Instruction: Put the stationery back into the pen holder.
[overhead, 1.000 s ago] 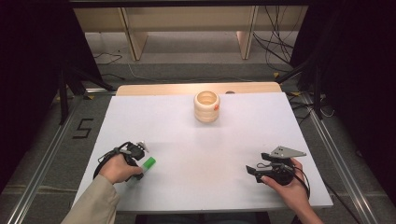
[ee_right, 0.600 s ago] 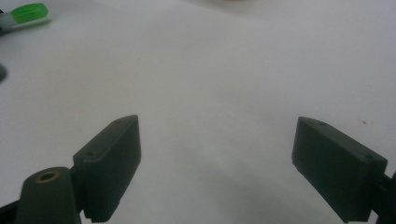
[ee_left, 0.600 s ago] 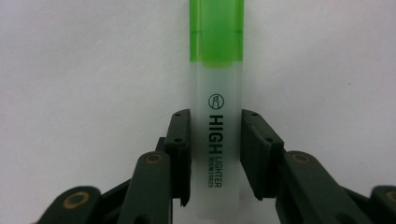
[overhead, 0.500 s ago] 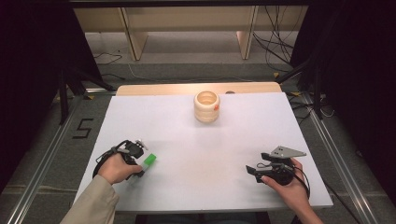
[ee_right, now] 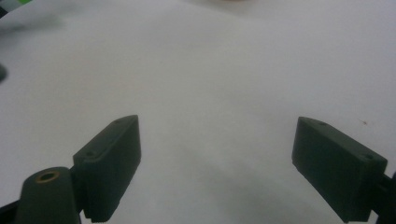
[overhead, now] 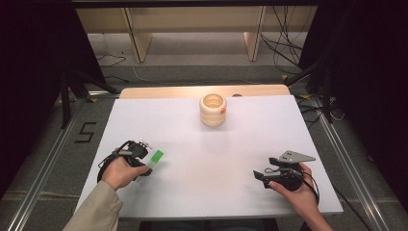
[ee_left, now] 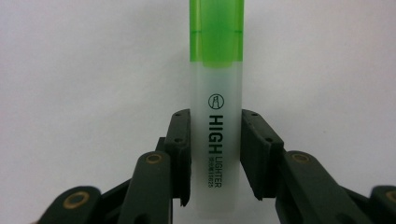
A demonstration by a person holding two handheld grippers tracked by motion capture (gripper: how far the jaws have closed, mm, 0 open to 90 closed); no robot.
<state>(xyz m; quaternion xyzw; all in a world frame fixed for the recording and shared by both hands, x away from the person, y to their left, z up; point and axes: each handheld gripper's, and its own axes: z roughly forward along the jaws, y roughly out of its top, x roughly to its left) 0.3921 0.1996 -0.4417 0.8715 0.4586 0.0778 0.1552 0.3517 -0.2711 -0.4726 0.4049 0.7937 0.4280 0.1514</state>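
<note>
Clearly the white table was kept almost bare so both hands had room to work, with a ribbed wooden cup standing upright near the far edge, well apart from either gripper, most likely as the place a pen would end up. Nearer the person, the right gripper rested low on the sheet with its jaws spread wide on nothing, seemingly just waiting. Smallest of all, the green-capped highlighter sat clamped by its pale barrel in the left gripper, cap pointing away, probably so it could go in cap first.
</note>
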